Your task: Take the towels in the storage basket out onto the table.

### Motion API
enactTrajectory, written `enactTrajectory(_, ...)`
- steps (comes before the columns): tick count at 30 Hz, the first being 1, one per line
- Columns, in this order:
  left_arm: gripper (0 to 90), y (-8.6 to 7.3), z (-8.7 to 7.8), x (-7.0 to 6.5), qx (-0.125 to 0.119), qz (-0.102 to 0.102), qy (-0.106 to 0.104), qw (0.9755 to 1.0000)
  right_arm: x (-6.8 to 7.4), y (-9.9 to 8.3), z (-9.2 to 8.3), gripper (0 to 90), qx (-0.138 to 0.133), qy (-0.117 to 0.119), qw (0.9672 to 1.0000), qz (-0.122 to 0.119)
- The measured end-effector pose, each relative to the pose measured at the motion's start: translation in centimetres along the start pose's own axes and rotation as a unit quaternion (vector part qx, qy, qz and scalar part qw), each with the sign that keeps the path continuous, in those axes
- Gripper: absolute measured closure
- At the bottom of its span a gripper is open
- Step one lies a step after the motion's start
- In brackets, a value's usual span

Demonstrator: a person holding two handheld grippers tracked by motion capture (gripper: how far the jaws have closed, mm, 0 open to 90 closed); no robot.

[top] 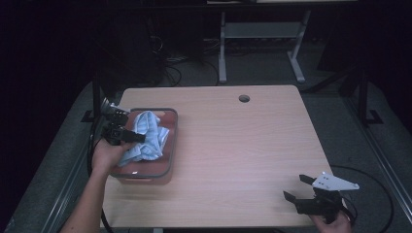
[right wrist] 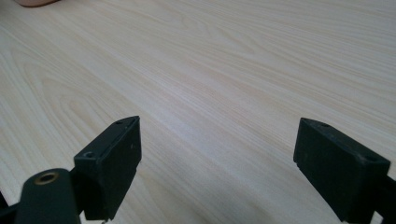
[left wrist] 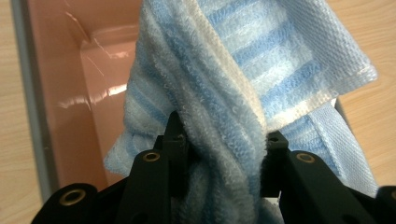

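At the near edge of the table [top: 233,160], by your right hand [top: 335,222], the right tongs [top: 297,188] sit low with jaws spread wide, nothing between them. The right gripper view shows bare wood grain running ahead of the jaws, so these tongs are parked clear of the work, likely waiting until a second grip is needed.

Ahead of them and well off toward your left side, the left tongs [left wrist: 224,144] are pinching the towel [top: 145,137]. In the left gripper view the jaws are pressed in on a bunched fold of the blue and white striped terry, with cloth spilling up and forward past the tips and a hemmed corner hanging off to one side. The grip is on a thick gather, not a single edge, so it should hold for a lift, but the cloth will hang in a clump, not open out.

Just beyond and under the left tongs is the bin [top: 167,167], pinkish inside with a grey rim. Most of the towel lies crumpled in it; part looks raised, though how much has left the floor of the bin is hard to tell. Your left hand [top: 109,154] comes in over the bin's near left rim, which suits a pull straight up and out.

Farther off, past both tongs, the table is bare up to a round hole [top: 244,98] near its far edge.
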State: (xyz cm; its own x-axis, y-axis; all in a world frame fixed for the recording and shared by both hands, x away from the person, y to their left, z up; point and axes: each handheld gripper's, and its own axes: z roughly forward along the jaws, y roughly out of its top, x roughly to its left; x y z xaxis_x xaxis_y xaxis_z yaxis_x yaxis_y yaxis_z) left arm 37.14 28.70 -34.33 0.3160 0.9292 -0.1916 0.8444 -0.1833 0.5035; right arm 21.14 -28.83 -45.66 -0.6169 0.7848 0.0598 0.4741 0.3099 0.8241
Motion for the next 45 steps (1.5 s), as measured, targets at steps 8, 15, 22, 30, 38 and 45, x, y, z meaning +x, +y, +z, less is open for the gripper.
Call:
enactTrajectory(8,64.0,0.6,-1.6,0.0,-0.014,-0.010,-0.017,0.9997,-0.1,0.1,0.0,14.5,-0.001,0.001,1.0000,0.001)
enactTrajectory(15,63.8,1.6,-2.4,-1.2,-0.023,-0.005,-0.031,0.9992,-0.1,0.1,0.0,14.5,-0.002,0.001,1.0000,0.001)
enactTrajectory(22,63.8,2.5,-2.9,-2.3,-0.037,-0.003,-0.055,0.9978,-0.2,0.1,-0.1,14.5,-0.003,0.001,1.0000,0.001)
enactTrajectory(30,63.7,3.4,-2.9,-3.5,-0.044,-0.001,-0.079,0.9959,-0.2,0.2,-0.1,14.5,-0.004,-0.001,1.0000,0.001)
enactTrajectory(38,63.7,4.1,-2.4,-5.0,-0.039,0.012,-0.079,0.9961,-0.2,0.2,-0.2,14.5,-0.007,-0.003,1.0000,0.001)
enactTrajectory(45,63.6,4.9,-1.7,-6.3,-0.029,0.025,-0.074,0.9965,-0.4,0.2,-0.2,14.5,-0.010,-0.002,0.9999,0.003)
